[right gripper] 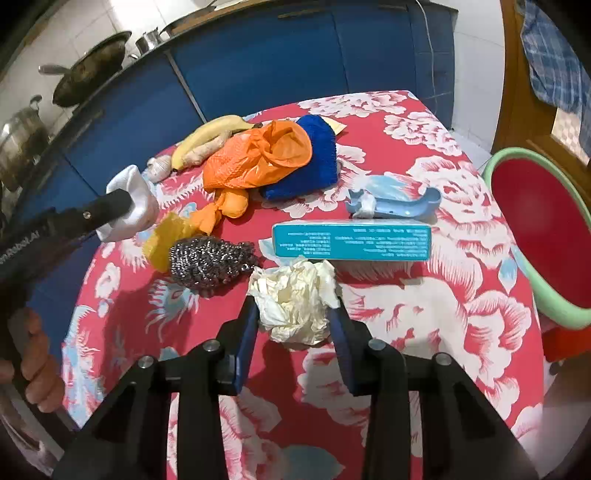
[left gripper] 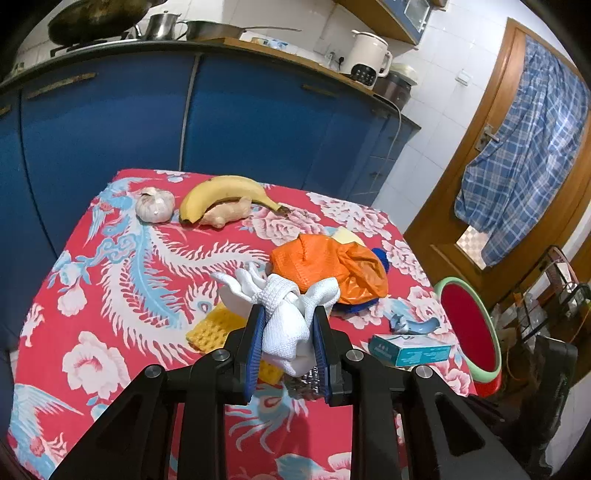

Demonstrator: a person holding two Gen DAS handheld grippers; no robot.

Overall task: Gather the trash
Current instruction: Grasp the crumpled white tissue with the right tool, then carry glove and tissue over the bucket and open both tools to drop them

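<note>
Crumpled tissue [right gripper: 295,299] on the red floral tablecloth [right gripper: 424,314], between right gripper [right gripper: 293,314] pads; contact hard to confirm, its underside hidden. Left gripper [left gripper: 290,332] pinches white cloth [left gripper: 284,325], covering part of the yellow sponge [left gripper: 210,330] and steel scourer [right gripper: 210,262]. Basin [right gripper: 535,221] cut off at the edge.

Blue cabinets [left gripper: 258,110] run along the back, under a counter carrying a dark wok [left gripper: 96,18], steel pots [left gripper: 162,26] and a white kettle [left gripper: 369,55]; white tiled wall [left gripper: 443,92] beyond, and a wooden door [left gripper: 491,147] hung with a blue checked cloth [left gripper: 524,147], all in bright, even light
</note>
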